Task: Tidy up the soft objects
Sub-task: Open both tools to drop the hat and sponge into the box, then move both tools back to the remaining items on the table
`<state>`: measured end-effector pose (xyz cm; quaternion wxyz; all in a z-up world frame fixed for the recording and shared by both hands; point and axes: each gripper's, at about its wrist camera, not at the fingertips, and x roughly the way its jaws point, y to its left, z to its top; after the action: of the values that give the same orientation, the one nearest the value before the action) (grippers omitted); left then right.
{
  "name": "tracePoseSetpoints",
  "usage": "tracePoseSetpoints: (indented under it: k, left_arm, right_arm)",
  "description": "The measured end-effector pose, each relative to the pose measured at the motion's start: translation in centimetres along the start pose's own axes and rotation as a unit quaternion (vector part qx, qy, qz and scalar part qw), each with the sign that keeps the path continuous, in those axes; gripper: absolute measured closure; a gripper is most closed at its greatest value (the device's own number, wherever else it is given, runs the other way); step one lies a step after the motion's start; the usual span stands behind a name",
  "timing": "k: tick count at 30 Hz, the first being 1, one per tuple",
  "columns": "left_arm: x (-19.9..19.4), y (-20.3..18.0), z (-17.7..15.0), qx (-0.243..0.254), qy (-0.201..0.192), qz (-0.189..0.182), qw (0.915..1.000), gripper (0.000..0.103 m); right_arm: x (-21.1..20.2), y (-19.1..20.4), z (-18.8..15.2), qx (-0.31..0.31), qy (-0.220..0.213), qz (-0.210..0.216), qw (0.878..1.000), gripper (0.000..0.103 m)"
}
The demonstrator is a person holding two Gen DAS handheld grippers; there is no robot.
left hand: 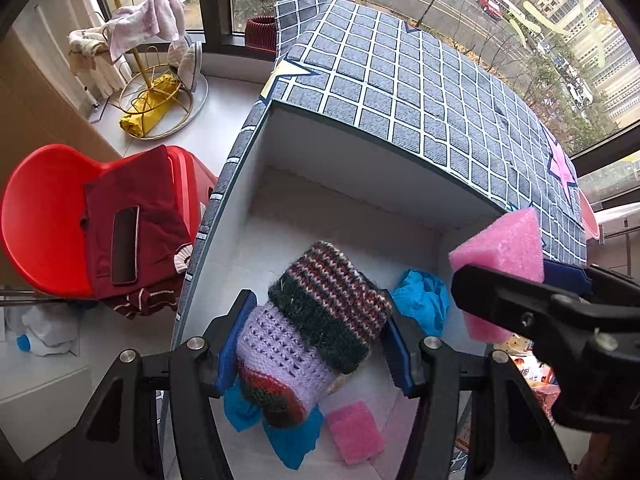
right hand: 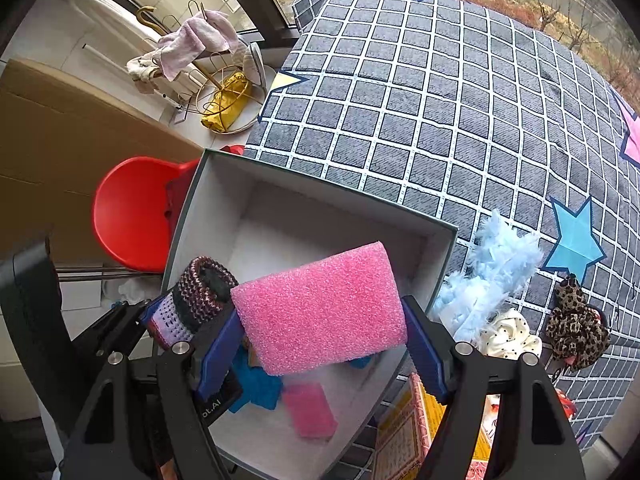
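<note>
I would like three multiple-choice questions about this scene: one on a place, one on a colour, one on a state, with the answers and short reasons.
1. Where is the small pink foam piece?
A. on the red chair
B. on the floor of the white box
C. on the checked blanket

2. What colour is the large foam block in the right gripper?
A. pink
B. yellow
C. green

3. What is the state of the left gripper?
A. open and empty
B. shut on a blue cloth
C. shut on the knitted roll

Answers:
1 B, it lies inside the box beside the blue cloth.
2 A, the block between the jaws is pink.
3 C, both jaws press the striped knitted roll.
</note>
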<state>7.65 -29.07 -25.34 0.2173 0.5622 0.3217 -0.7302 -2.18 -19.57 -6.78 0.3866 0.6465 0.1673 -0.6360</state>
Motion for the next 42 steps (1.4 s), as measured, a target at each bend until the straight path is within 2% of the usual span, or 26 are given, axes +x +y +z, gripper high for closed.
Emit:
tracePoseSetpoints:
  k: [6,10,12,13,14,15,18,20,21,33,42]
  left_arm:
    - [0.2,0.0,-0.3,0.000,0.004,-0.002,1.0000,0.040]
    - [0.0,0.1,-0.4,0.001,0.002,-0.001,1.0000,0.035]
    - [0.0,0.2,-0.5,-0.002,0.003,0.001,1.0000,0.029]
    - [0.0,0.2,-0.5,-0.004,0.004,0.002,1.0000,0.024]
    - [-0.1,0.3,-0.6,-0.006,0.004,0.005,1.0000,0.024]
    - [-0.1,0.3,-0.6,-0.007,0.007,0.007,0.9999,0.023]
    - [0.0,0.5,-0.7,-0.013,0.009,-0.006,0.9999,0.019]
    - [0.0,0.6,-0.8,-0.016,0.007,-0.016,0.9997,0.004]
    - [0.0,0.6,-0.8,-0.017,0.007,-0.021,0.9996,0.000]
    - [-1.5,0.1,-0.4,-0.016,-0.012,-0.045,0.9988,0.000]
    - [-3.1,-3.2,0.4,0.007,-0.003,-0.088,0.9961,0.000]
  right_arm:
    - [0.4,0.0,0.3,-0.004,0.005,0.000,1.000,0.026]
    - [0.3,0.0,0.2,-0.005,0.004,0.005,1.000,0.025]
    - [0.3,-0.1,0.2,-0.005,0.004,0.009,1.000,0.025]
    - [0.3,-0.2,0.2,-0.004,0.005,0.010,1.000,0.021]
    - [0.2,-0.2,0.1,-0.003,0.005,0.011,1.000,0.016]
    - [0.2,-0.4,0.1,0.000,0.003,0.010,1.000,0.002]
    - [-0.2,-0.7,0.0,0.010,-0.008,0.014,1.000,0.000]
    - [-0.4,-0.9,-0.1,0.015,-0.009,0.018,1.000,0.000]
    - [-0.5,-1.0,-0.2,0.017,-0.011,0.017,1.000,0.000]
    - [-2.2,-1.8,-0.7,0.031,-0.018,0.016,0.999,0.000]
    - [-5.2,-3.7,-1.2,0.053,-0.032,0.038,0.997,0.000]
